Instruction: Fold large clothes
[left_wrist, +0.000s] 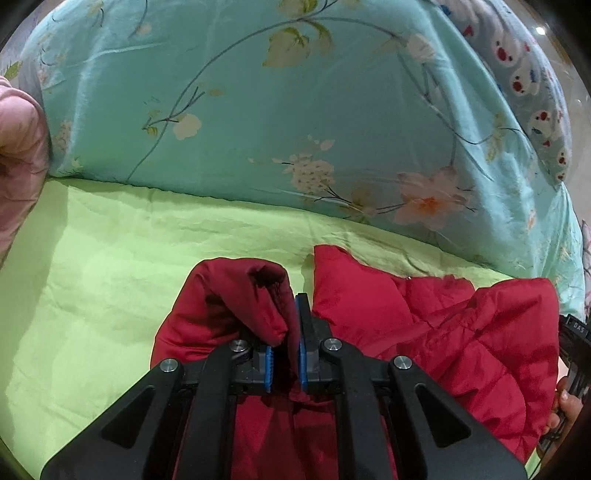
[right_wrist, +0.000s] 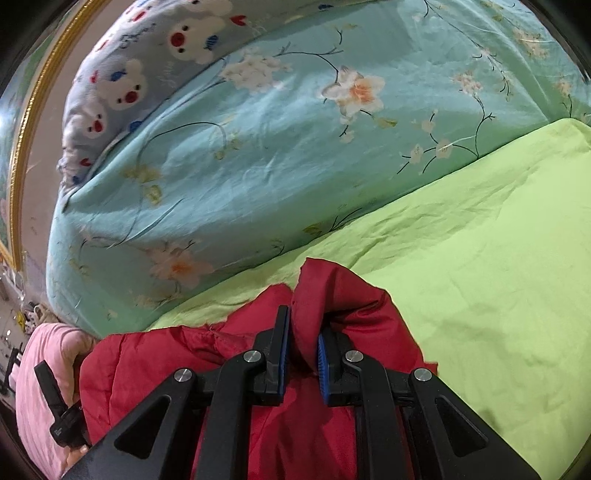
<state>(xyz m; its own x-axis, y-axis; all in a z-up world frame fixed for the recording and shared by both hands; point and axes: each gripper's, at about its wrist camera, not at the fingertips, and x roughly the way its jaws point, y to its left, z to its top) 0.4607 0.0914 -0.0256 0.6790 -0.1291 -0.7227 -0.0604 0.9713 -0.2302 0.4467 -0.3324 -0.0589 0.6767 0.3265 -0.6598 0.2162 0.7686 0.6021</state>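
Your left gripper (left_wrist: 286, 332) and right gripper (right_wrist: 303, 343) both have jaws clamped nearly shut on folds of the red padded jacket (left_wrist: 443, 332), which lies on the green sheet (left_wrist: 110, 277) just before the floral quilt (left_wrist: 258, 110).

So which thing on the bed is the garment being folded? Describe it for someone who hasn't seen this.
Find the lime-green sheet spread across the bed, in front of the bulky turquoise floral quilt. On its near edge lies the red padded jacket, pinched by the left claw and the right claw. It is the only red, quilted item; the other fabrics are green, turquoise or bear-printed.
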